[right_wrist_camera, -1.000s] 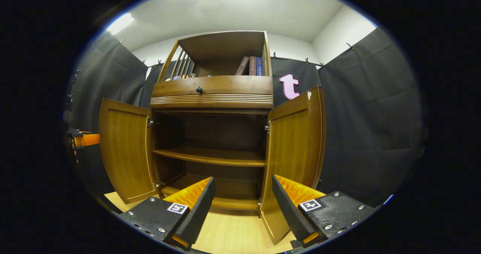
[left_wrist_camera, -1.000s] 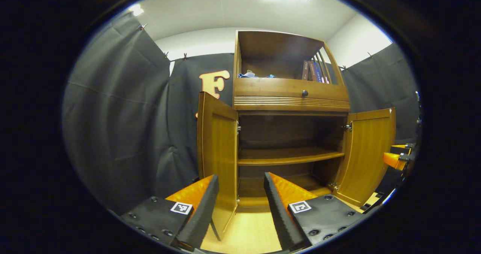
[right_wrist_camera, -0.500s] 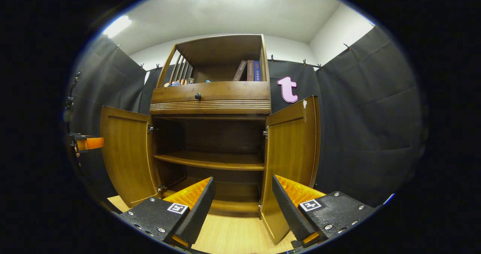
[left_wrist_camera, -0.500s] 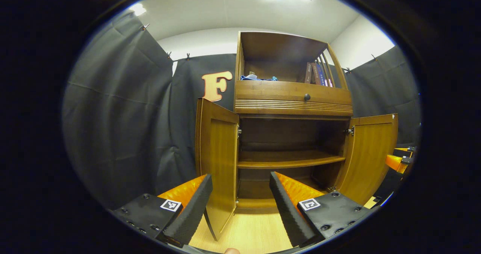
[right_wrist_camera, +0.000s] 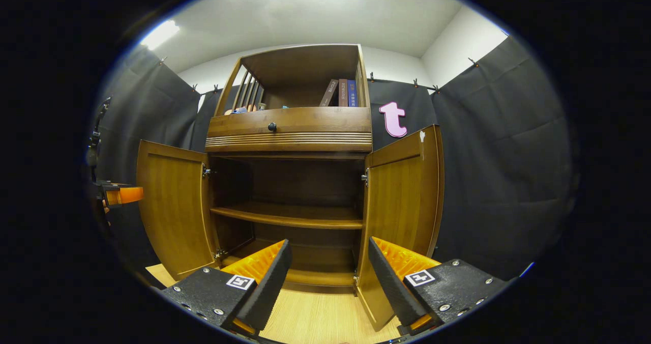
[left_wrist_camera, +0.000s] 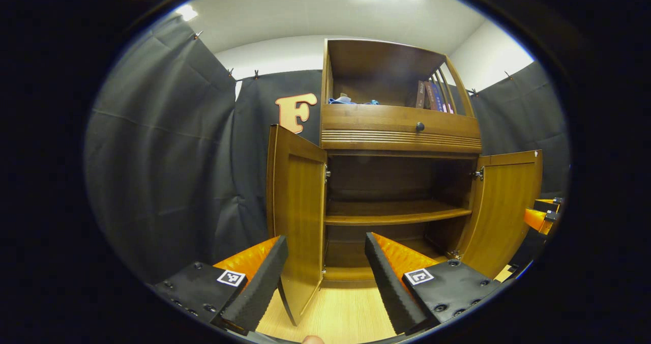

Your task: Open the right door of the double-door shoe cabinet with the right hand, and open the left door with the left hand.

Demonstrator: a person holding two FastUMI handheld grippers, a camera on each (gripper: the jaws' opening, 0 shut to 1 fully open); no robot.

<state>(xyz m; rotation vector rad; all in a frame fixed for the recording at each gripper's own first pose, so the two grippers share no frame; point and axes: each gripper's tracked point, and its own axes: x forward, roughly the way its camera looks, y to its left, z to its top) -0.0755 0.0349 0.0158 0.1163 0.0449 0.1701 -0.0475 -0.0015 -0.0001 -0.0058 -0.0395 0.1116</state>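
Note:
The wooden shoe cabinet (left_wrist_camera: 402, 130) stands with both lower doors swung wide. In the left gripper view, the left door (left_wrist_camera: 297, 217) stands edge-on just beyond my left gripper (left_wrist_camera: 325, 252), which is open and holds nothing; the right door (left_wrist_camera: 503, 206) hangs open at the far right. In the right gripper view, the right door (right_wrist_camera: 402, 217) stands edge-on beyond my right gripper (right_wrist_camera: 329, 255), also open and free of it. The left door (right_wrist_camera: 173, 206) is open at the left. Inside, a bare shelf (right_wrist_camera: 290, 216) shows.
Above the doors are a drawer with a dark knob (left_wrist_camera: 420, 126) and an open top shelf holding books (left_wrist_camera: 430, 95). Light wooden floor (left_wrist_camera: 335, 313) lies in front. The other gripper shows at each view's edge (left_wrist_camera: 541, 217) (right_wrist_camera: 122, 195). Black cloth walls stand on both sides.
My left gripper's fingers have spread a little wider and its view has shifted slightly. The right gripper has barely moved. Both doors stay open.

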